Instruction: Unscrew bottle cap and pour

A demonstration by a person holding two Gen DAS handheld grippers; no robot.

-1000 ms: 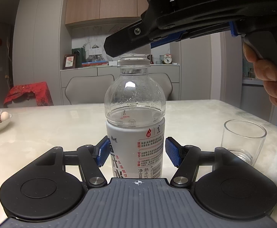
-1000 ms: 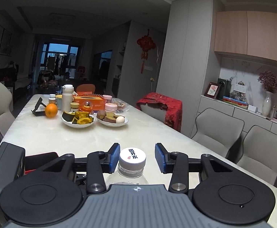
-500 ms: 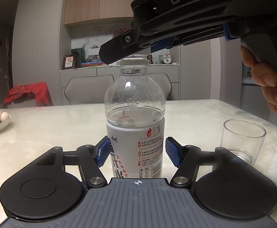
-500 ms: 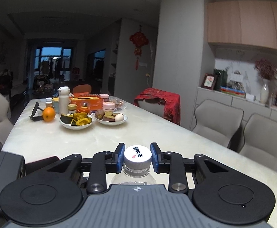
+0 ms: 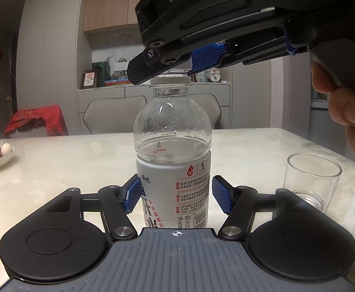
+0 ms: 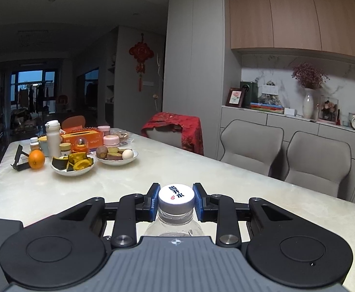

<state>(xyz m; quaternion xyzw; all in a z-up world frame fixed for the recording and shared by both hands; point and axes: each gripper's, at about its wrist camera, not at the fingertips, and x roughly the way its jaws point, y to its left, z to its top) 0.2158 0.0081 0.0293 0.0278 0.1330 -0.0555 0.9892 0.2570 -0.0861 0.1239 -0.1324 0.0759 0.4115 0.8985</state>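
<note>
A long pale marble-look table (image 6: 201,170) with a smooth, glossy top carries everything. Toward its far left end stand two shallow white plates: one (image 6: 73,170) with dark-skinned squash wedges, the other (image 6: 117,161) with sweet potato and an egg, and a round orange (image 6: 36,159) rests just beside them. At the near edge the bottle (image 5: 172,150) stands upright, clear and domed at the shoulder, with a white printed label wrapping its straight lower body and water up to about the label's top. To its right, near the table's right edge and apart from it, sits a clear, straight-walled glass (image 5: 310,182), seemingly empty. The left gripper (image 5: 173,194) flanks the bottle's label, its ribbed blue pads spread; the left pad sits against the label, the right just off it. The right gripper (image 6: 176,202) pinches the ridged white cap (image 6: 176,197), both blue pads pressed on its sides.
</note>
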